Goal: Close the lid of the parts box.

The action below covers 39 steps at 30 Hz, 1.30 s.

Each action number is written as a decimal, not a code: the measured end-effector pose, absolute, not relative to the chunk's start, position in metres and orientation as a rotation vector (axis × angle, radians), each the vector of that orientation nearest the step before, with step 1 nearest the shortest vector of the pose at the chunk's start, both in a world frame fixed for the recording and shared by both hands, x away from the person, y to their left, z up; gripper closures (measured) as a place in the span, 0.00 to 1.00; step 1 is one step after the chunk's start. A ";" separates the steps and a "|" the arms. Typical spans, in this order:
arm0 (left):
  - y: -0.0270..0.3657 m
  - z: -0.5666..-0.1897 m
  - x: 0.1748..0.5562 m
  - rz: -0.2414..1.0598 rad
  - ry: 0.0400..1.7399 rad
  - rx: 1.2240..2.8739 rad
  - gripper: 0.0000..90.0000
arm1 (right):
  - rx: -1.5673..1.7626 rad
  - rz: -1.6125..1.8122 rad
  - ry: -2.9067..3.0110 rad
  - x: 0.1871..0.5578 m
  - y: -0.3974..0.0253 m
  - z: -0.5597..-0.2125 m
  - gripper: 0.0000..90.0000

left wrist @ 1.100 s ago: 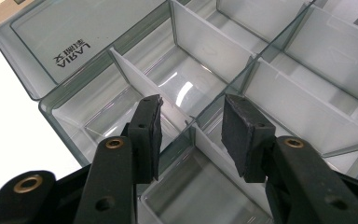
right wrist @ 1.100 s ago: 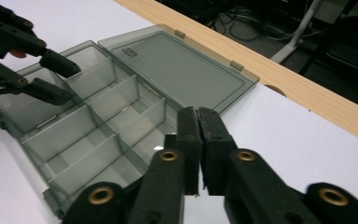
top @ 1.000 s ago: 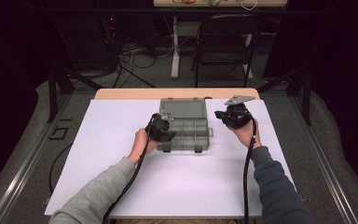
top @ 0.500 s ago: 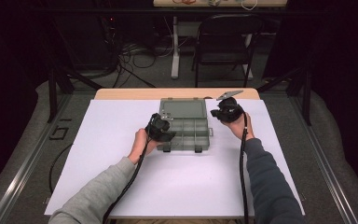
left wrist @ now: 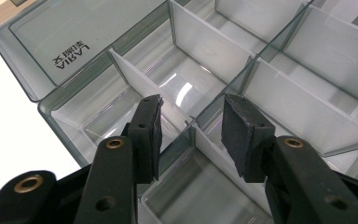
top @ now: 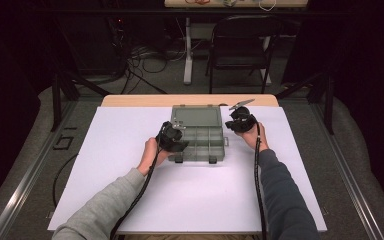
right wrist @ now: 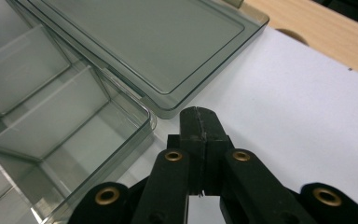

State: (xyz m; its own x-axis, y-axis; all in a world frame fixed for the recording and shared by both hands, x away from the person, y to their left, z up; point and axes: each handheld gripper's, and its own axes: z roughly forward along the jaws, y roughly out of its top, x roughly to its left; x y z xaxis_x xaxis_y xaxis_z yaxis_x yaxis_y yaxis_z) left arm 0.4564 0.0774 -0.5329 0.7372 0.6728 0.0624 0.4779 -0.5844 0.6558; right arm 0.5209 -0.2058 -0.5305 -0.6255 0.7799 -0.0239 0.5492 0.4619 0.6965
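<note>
Organizer box [top: 198,137] of smoky, see-through grey plastic lies open on the white sheet [top: 130,200] that covers the table, near the far middle of it. Nearest the person are two small latch tabs [top: 212,159] on the box's front edge. Behind them the tray is split by thin clear dividers [left wrist: 186,44] into rectangular compartments, all of them bare as far as the gripper views show. The lid [top: 196,116] is folded back flat behind the tray, lying on the sheet, and carries a small printed brand mark [left wrist: 72,55] near one corner.

At the tray's near left corner the left gripper [left wrist: 191,123] hovers over the compartments, held in the person's left hand [top: 151,152]. Its jaws are spread apart with nothing between them; a divider crossing sits below the gap. At the right side of the box, beside the lid's corner, the right gripper [right wrist: 199,122] is over the bare sheet, just outside the tray's wall. Its jaws are pressed together and pinch nothing. The right hand [top: 254,137] holds it, and a cable [top: 256,185] trails back along the sleeve.

Beyond the sheet a strip of bare wooden tabletop [top: 145,100] shows. Farther off stand a dark folding chair [top: 240,42] and loose cables on the floor [top: 140,60].
</note>
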 end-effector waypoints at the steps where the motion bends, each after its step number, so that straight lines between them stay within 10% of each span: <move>1: 0.077 -0.533 0.456 0.406 0.863 2.308 0.64 | 1.140 0.943 2.375 0.521 -0.204 -0.532 1.00; 39: 0.078 -0.535 0.458 0.407 0.830 2.314 0.65 | 1.150 0.983 2.370 0.531 -0.200 -0.556 1.00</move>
State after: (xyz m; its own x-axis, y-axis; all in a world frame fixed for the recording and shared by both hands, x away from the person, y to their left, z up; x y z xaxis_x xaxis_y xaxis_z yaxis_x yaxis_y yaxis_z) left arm 0.4576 0.0784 -0.5345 0.7527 0.6545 0.0708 0.4571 -0.5970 0.6592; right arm 0.5314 -0.2004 -0.5559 -0.6208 0.7840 0.0049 0.5575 0.4371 0.7058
